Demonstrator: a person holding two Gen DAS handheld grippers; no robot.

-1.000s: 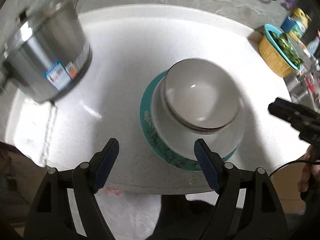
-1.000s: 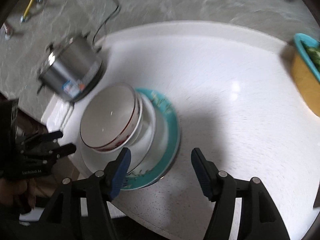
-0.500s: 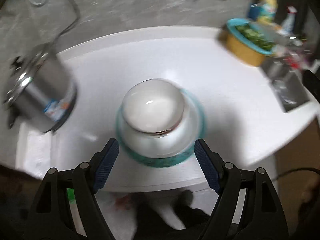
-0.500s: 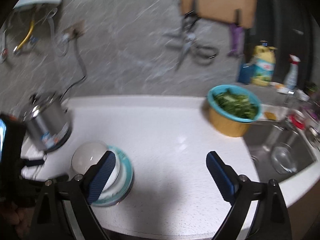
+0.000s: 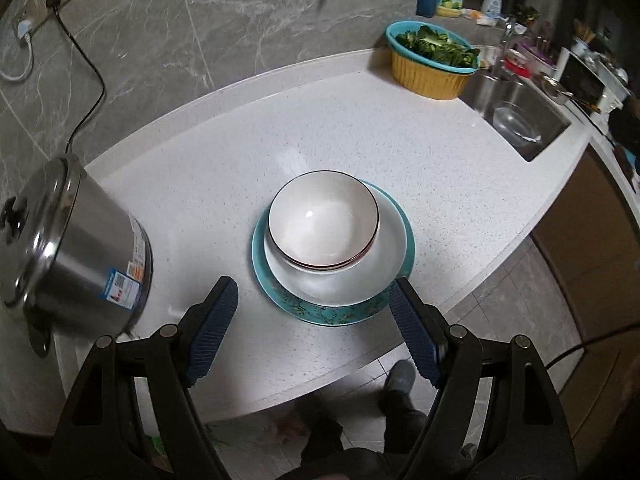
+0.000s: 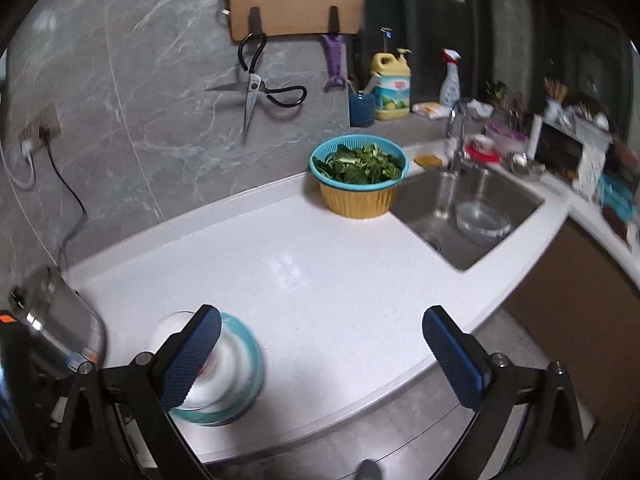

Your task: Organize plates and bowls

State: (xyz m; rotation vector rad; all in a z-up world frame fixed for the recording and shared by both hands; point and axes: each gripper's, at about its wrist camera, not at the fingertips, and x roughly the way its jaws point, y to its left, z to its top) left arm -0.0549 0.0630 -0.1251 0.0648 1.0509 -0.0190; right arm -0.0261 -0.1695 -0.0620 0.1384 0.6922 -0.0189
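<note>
A stack stands on the white counter: a teal patterned plate (image 5: 340, 312) at the bottom, a white plate (image 5: 384, 256) on it, and white bowls with a dark rim (image 5: 323, 224) nested on top. My left gripper (image 5: 314, 312) is open and empty, held above and in front of the stack. My right gripper (image 6: 320, 344) is open and empty, pulled back high off the counter's front edge. In the right wrist view the stack (image 6: 232, 380) shows blurred at the lower left, partly hidden by the left finger.
A steel pot (image 5: 68, 248) with a power cord stands left of the stack. A yellow and teal basket of greens (image 5: 432, 64) sits at the back right beside the sink (image 5: 520, 116), which holds a glass bowl. Bottles, scissors and a cutting board line the wall.
Both grippers have drawn back and up from the stack, so more of the counter and the sink comes into view. The stack has not moved.
</note>
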